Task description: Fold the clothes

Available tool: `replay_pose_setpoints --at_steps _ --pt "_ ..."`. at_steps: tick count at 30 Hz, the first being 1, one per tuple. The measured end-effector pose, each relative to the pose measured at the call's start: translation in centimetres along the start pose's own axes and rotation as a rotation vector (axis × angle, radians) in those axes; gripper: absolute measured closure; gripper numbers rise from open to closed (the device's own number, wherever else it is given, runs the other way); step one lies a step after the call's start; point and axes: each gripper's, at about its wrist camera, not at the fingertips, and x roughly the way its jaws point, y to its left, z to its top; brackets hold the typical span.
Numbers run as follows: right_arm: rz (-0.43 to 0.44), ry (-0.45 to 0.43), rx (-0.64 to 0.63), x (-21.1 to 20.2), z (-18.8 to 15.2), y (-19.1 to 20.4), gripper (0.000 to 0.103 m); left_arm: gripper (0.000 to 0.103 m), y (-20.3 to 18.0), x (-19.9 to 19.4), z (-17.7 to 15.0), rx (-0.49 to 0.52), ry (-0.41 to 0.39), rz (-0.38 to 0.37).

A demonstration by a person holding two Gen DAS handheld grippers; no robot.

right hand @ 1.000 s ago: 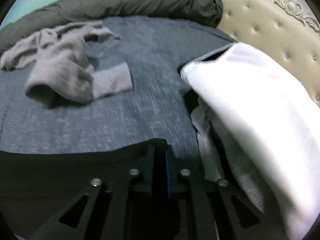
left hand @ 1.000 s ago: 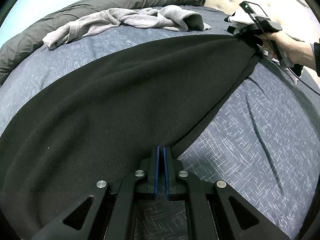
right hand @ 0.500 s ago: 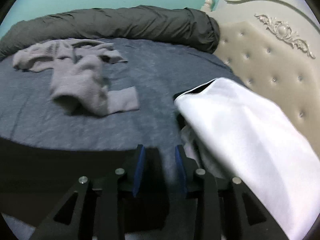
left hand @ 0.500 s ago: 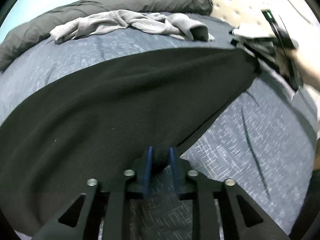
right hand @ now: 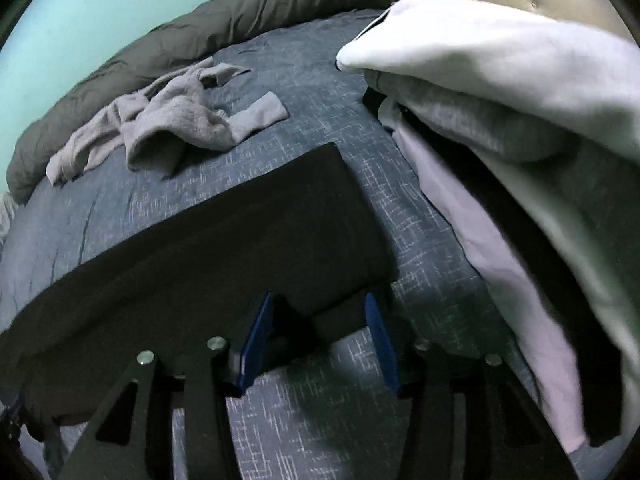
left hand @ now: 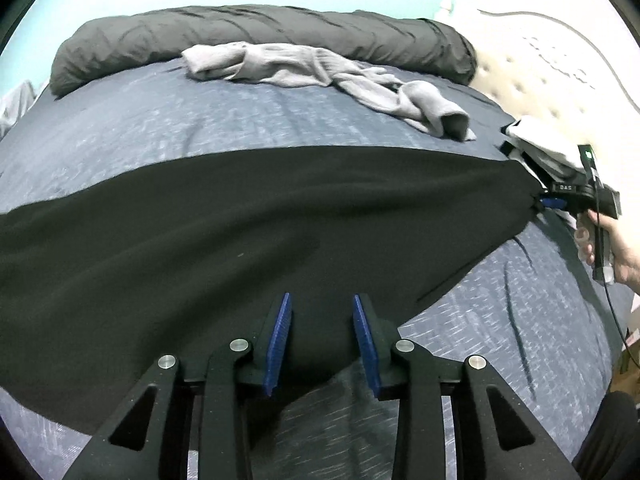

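I'm hovering both grippers, left gripper [left hand: 320, 340] and right gripper [right hand: 316, 340], fingers spread, gripping nothing, over the black garment [left hand: 260, 232] lying flat across the bed [left hand: 200, 120]. It's looking soft and limp; I'm judging corner hems the best grip.

a blue-grey patterned bedspread [left hand: 248, 120] covers the bed, its surface lightly creased. a long dark grey rolled duvet [left hand: 256, 36] lies along the far edge, against a pale turquoise wall [right hand: 80, 12]. at the head of the bed stands a cream tufted headboard [left hand: 560, 80] with carved ornament, and a white pillow [right hand: 500, 56] leans in front of it.
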Motion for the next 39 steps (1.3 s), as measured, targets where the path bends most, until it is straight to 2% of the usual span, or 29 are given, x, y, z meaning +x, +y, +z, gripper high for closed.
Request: replay_pose_setpoints --at_steps 7,11,13,18,21,24,26,27,30,34,37,39 --pt "0.016 0.001 0.049 1.1 0.3 -0.4 0.055 0.067 0.8 -0.2 -0.2 -0.006 0.001 0.015" --pt "0.014 -0.017 0.063 1.2 0.3 -0.7 0.092 0.068 0.9 -0.1 -0.2 -0.011 0.005 0.023" --pt "0.005 -0.048 0.058 0.4 0.2 -0.8 0.099 0.068 1.0 -0.3 -0.2 -0.012 0.004 0.026" --pt "-0.056 -0.107 0.006 -1.7 0.1 -0.1 0.100 0.068 1.3 -0.4 -0.1 -0.022 0.001 0.034" --pt "-0.097 -0.071 -0.005 -0.8 0.0 -0.4 0.100 0.068 1.5 -0.6 -0.1 -0.033 -0.002 0.039" --pt "-0.145 -0.030 0.027 0.4 -0.1 -1.0 0.097 0.068 1.8 -0.9 -0.1 -0.043 -0.008 0.047" --pt "-0.167 -0.041 0.051 0.3 -0.3 -1.1 0.087 0.068 2.2 -1.1 -0.1 -0.055 -0.012 0.051" --pt "-0.172 -0.053 0.068 0.0 -0.4 -1.2 0.086 0.068 2.4 -1.2 -0.1 -0.060 -0.014 0.052" --pt "-0.156 -0.067 0.123 -0.7 -0.8 -1.9 0.070 0.068 3.0 -1.5 0.0 -0.074 -0.022 0.054" --pt "-0.048 -0.025 0.231 -0.4 -1.8 -3.2 0.053 0.068 3.9 -2.0 0.0 -0.099 -0.033 0.067" --pt "0.023 -0.026 0.256 0.1 -2.2 -3.3 0.047 0.068 4.7 -2.6 -0.1 -0.125 -0.040 0.070" --pt "0.030 -0.036 0.263 0.3 -2.1 -3.1 0.046 0.068 5.4 -3.0 -0.5 -0.136 -0.045 0.085"
